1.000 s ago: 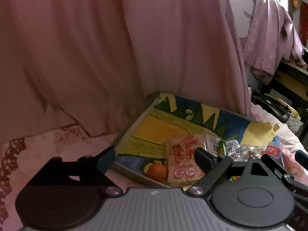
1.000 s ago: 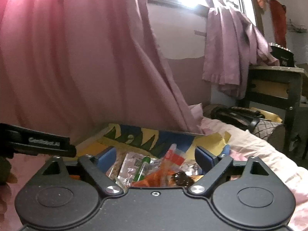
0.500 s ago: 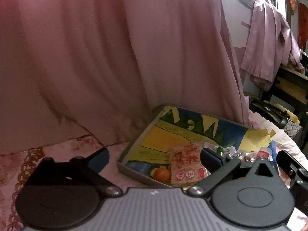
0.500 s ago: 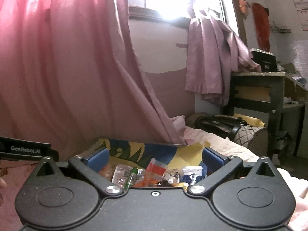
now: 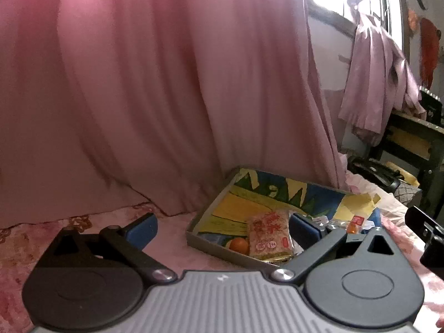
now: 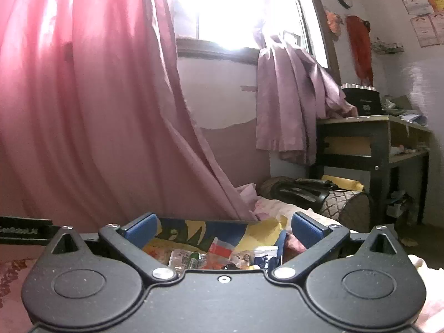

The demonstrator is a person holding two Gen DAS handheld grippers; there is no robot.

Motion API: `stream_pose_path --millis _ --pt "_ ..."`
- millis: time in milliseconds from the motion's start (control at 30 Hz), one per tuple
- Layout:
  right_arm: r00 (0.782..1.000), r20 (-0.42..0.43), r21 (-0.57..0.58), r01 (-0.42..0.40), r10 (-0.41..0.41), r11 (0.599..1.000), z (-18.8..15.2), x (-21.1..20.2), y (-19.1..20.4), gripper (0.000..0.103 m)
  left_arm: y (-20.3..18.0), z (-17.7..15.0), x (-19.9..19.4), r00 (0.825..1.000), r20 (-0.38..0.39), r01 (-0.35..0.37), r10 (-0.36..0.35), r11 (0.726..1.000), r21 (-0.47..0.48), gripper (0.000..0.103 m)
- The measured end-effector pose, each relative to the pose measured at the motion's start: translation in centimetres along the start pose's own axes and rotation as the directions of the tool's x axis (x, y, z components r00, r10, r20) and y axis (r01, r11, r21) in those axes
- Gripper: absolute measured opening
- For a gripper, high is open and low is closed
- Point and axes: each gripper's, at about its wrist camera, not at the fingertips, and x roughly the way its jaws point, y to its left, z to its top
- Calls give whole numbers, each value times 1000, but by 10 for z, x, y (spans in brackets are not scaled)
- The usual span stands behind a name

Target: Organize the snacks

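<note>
1. Pink curtain [image 5: 166, 88] fills the upper left of both views.
2. The left gripper [image 5: 222, 229] has its jaws spread wide, with nothing between them.
3. The right gripper [image 6: 223, 229] also stands wide apart and empty.
4. The snacks [image 6: 216, 255] lie in a colourful tray [image 5: 213, 245], lower centre; a rice cracker pack [image 5: 269, 234] lies beside an orange [image 5: 239, 244].
</note>
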Motion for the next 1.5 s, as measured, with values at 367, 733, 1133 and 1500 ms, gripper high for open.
stream_pose_path --millis 367,733,1133,1500 --pt "1000 18 17 -12 11 1000 -4 -42 9 102 28 -24 -44 999 52 2 1 998 -63 103" --pt "999 20 -16 -46 46 999 -16 -89 25 102 49 -53 -89 997 76 9 -4 998 -66 103" --pt "1000 -6 2 -11 11 1000 -30 -145 30 102 66 -65 -130 994 104 40 -37 999 -30 103" --pt "999 -30 39 42 -41 998 -39 -183 37 102 85 -84 -153 996 45 74 -72 996 -40 103"
